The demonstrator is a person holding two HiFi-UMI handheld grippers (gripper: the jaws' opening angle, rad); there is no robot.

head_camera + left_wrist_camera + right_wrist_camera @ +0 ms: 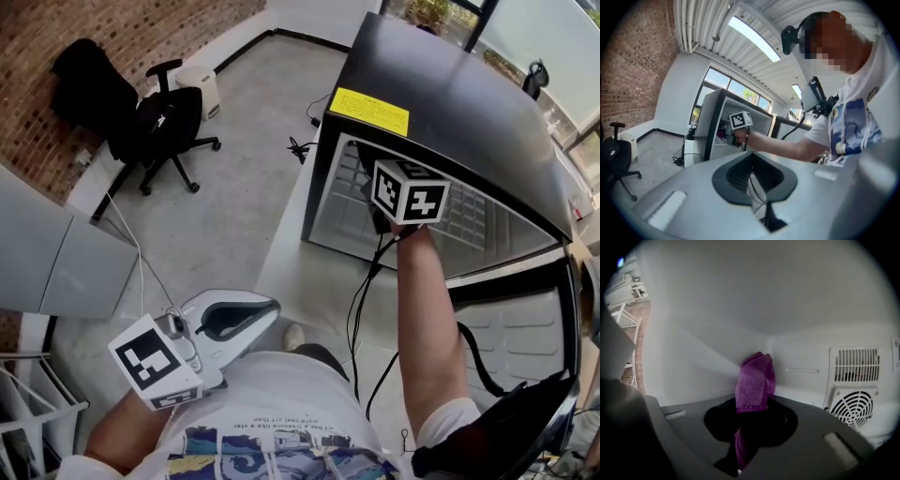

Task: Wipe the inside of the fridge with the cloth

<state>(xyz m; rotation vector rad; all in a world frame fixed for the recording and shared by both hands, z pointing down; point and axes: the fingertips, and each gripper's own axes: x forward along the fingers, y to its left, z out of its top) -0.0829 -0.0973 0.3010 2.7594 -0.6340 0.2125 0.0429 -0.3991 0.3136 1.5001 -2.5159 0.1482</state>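
Observation:
A black mini fridge [450,103] stands open toward me, and it also appears in the left gripper view as the fridge [712,124]. My right gripper [380,208] reaches into its top compartment; its marker cube [410,191] hides the jaws. In the right gripper view the right gripper [752,404] is shut on a purple cloth [755,380], whose folded end sticks out toward the white back corner. Whether the cloth touches the wall cannot be told. My left gripper [272,307] hangs low by my torso, shut and holding nothing, also seen as the left gripper [751,157].
The fridge door [525,337] hangs open at lower right. A wire shelf [469,220] sits below the right gripper. A round fan vent [855,406] is on the fridge's back wall. A black office chair [159,122] and floor cables [300,148] lie to the left.

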